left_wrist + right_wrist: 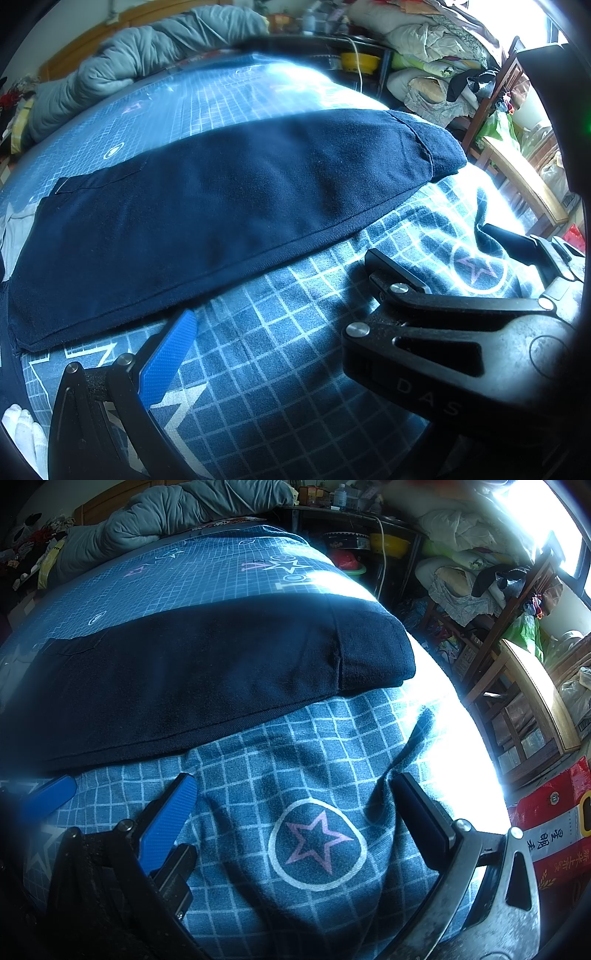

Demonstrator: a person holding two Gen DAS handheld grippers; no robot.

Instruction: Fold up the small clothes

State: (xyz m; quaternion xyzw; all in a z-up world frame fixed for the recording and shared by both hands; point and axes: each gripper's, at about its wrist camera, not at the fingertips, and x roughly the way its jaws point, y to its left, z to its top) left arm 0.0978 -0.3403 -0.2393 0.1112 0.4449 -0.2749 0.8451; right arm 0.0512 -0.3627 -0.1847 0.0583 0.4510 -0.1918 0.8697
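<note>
The dark navy folded cloth garment [221,206] lies on the bed's blue grid-patterned sheet [277,369], long axis crosswise. Both the left gripper [280,295] and right gripper [295,786] sit just short of its near hem, jaws apart, empty.

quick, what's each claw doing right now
Left claw: open, empty, just short of the navy garment.
Right claw: open, empty, over the bedsheet.

The garment [221,206] lies flat across the bed [280,369], quilt [122,62] behind it, chair [524,701] to the right.
</note>
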